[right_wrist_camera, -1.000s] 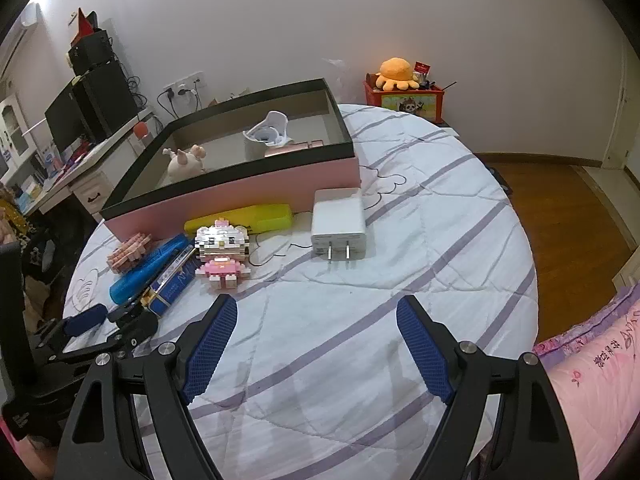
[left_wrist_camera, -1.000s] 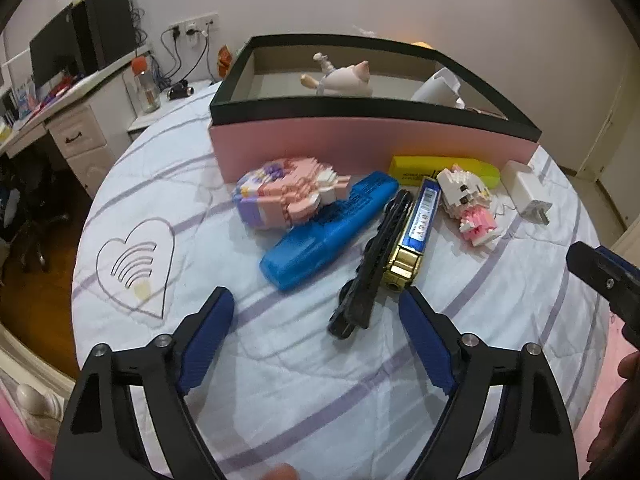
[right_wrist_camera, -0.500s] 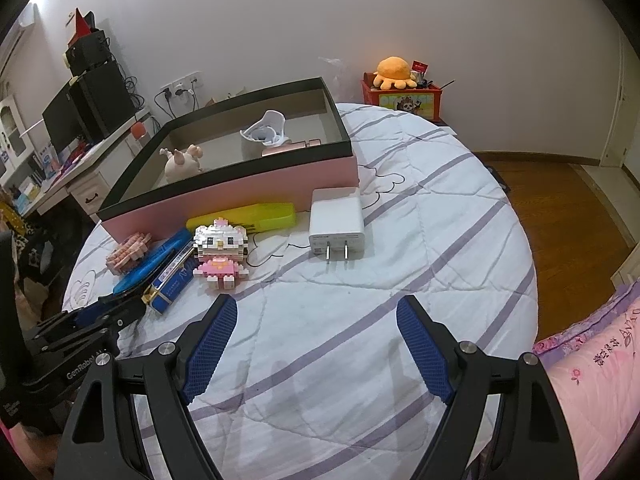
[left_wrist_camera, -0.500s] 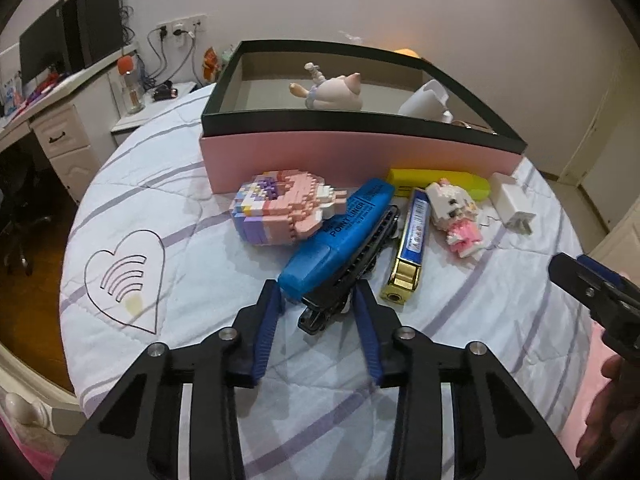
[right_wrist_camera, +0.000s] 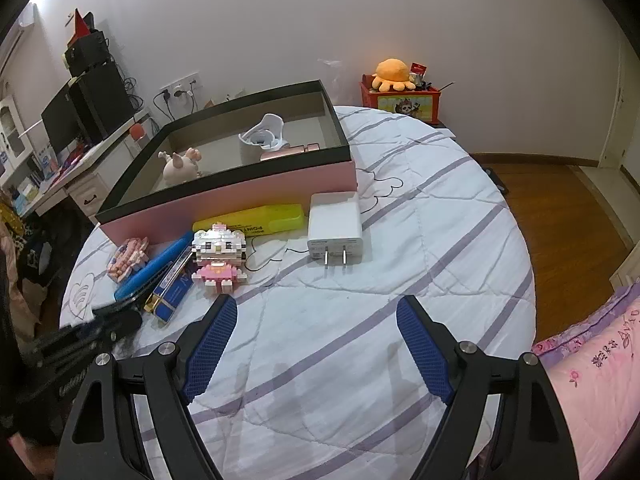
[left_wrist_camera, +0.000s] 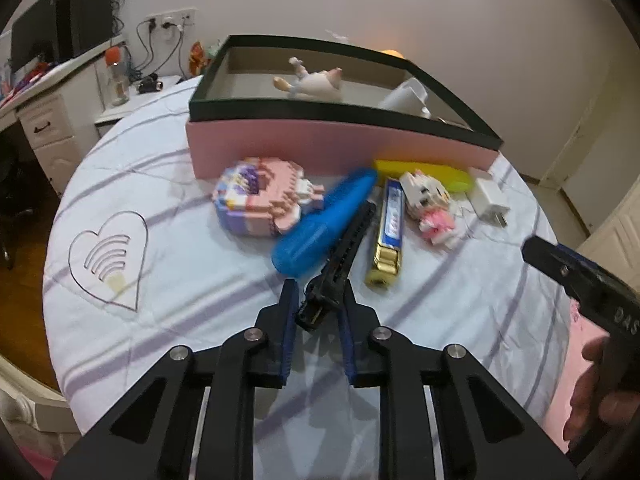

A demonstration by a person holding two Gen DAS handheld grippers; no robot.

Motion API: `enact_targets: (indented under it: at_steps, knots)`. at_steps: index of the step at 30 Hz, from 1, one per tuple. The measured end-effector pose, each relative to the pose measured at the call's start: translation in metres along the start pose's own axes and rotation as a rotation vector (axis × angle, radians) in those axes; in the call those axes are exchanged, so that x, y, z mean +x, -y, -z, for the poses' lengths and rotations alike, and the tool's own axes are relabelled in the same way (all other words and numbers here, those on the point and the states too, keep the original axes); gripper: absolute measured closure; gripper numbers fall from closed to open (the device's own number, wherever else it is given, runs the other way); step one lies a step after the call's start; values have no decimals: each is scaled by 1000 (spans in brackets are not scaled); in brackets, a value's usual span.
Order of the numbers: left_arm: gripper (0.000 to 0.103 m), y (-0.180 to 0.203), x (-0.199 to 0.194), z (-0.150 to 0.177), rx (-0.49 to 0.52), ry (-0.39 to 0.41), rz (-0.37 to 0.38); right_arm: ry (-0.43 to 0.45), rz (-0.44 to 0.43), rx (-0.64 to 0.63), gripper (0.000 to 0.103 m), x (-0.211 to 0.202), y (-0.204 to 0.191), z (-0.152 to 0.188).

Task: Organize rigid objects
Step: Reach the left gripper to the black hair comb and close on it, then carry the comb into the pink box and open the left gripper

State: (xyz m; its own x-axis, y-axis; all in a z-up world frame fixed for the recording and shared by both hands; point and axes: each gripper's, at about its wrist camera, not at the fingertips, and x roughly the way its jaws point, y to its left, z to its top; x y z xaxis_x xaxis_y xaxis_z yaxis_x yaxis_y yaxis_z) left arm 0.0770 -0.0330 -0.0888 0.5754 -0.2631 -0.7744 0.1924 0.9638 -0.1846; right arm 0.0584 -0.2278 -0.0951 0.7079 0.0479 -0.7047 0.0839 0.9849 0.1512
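My left gripper (left_wrist_camera: 318, 300) is shut on the near end of a black hair clip (left_wrist_camera: 344, 252) that lies on the round white table. Beside the clip lie a blue marker (left_wrist_camera: 324, 224), a blue and gold harmonica (left_wrist_camera: 388, 236), a pink brick figure (left_wrist_camera: 260, 200), a white brick cat (right_wrist_camera: 218, 252), a yellow marker (right_wrist_camera: 256, 222) and a white charger (right_wrist_camera: 336, 226). Behind them stands the pink box with a dark rim (left_wrist_camera: 332, 144), holding a pig toy (left_wrist_camera: 316, 82) and a white cup (right_wrist_camera: 264, 136). My right gripper (right_wrist_camera: 316, 344) is open and empty above the bare table front.
The table's quilted cover has a heart outline (left_wrist_camera: 108, 256) at the left. A desk with a monitor (right_wrist_camera: 80, 120) stands beyond the left edge. A red toy box with an orange plush (right_wrist_camera: 400, 92) stands behind the table. A pink bedcover (right_wrist_camera: 592, 380) is at the right.
My left gripper has moved forward and closed from wide open onto the near end of the black hair clip. The right gripper has stayed still and open.
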Motion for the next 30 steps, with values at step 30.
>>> enact_targets:
  at_steps: [30]
  knots:
    - [87,23,-23,-14,61,91,-8,15,3,1,19,-10,-1,1]
